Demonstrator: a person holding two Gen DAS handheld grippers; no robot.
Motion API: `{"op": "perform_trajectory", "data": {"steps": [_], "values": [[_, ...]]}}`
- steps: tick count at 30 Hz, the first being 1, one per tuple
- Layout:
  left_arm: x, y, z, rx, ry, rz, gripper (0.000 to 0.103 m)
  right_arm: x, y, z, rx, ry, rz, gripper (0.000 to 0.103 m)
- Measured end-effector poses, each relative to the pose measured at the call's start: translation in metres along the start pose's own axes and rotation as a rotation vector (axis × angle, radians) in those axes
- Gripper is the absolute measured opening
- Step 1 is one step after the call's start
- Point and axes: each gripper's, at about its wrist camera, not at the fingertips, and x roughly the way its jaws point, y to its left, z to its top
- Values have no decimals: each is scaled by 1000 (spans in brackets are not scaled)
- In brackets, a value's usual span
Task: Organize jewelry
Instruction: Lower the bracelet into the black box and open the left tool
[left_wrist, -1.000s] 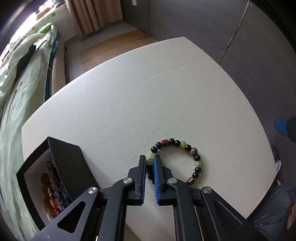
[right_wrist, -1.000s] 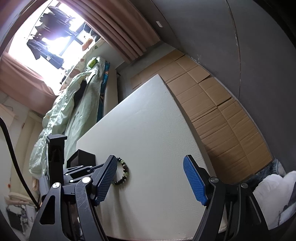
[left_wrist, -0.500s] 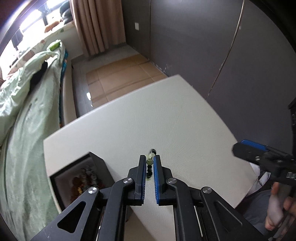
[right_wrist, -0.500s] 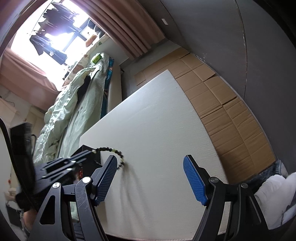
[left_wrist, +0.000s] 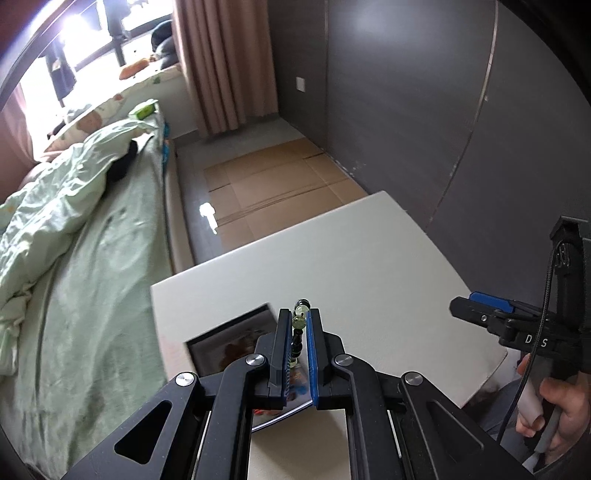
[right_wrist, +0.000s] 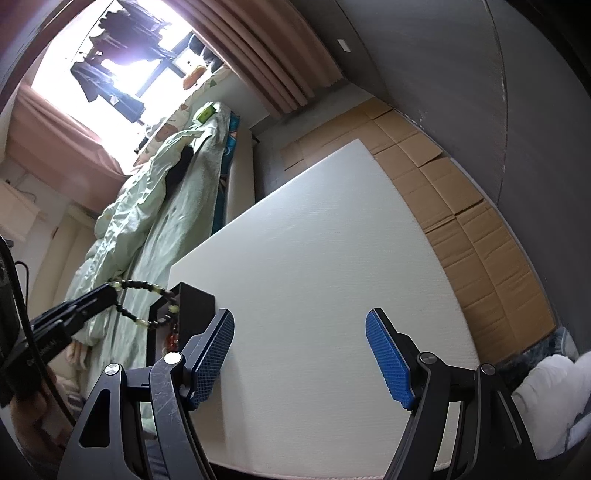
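Observation:
My left gripper (left_wrist: 298, 320) is shut on a beaded bracelet (left_wrist: 298, 325) of black, green and dark red beads. In the right wrist view the bracelet (right_wrist: 146, 306) hangs as a loop from the left gripper (right_wrist: 110, 291), in the air above an open black box (right_wrist: 192, 304). The box (left_wrist: 229, 339) holds other jewelry and sits near the left edge of the white table (right_wrist: 325, 258). My right gripper (right_wrist: 299, 354) stands open over the table's near part with nothing between its fingers; it also shows at the right edge of the left wrist view (left_wrist: 491, 310).
A bed with a light green cover (left_wrist: 74, 236) runs along the table's left side. Flattened cardboard (right_wrist: 461, 206) covers the floor beyond and right of the table. A grey wall (left_wrist: 406, 92) stands at the back. A hand (left_wrist: 557, 410) holds the right gripper's handle.
The left gripper has lifted the bracelet off the table and carried it up and to the left, over the black box. The right gripper has hardly moved.

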Motion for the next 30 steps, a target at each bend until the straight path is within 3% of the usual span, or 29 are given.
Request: {"op": "perform_trajectory", "data": {"steps": [5, 22, 23, 24, 25, 26, 27, 30], "values": [[2, 25, -8, -32, 7, 8, 8, 2, 13, -1, -38, -4, 4, 74], [48, 43, -49, -107, 71, -12, 11, 24, 44, -6, -108, 28, -17, 74], [48, 43, -50, -111, 73, -7, 14, 24, 45, -6, -110, 28, -16, 74], [47, 43, -51, -108, 65, 2, 34, 23, 46, -6, -114, 26, -15, 74], [43, 43, -52, -107, 46, 7, 66, 22, 46, -6, -116, 25, -16, 74], [39, 43, -53, -112, 28, 1, 78, 21, 46, -6, -117, 24, -17, 74], [34, 44, -53, -121, 2, -11, 87, 20, 46, -7, -117, 23, -16, 74], [22, 46, -55, -144, -23, -10, 87, 16, 49, -8, -116, 18, -11, 74]]}}
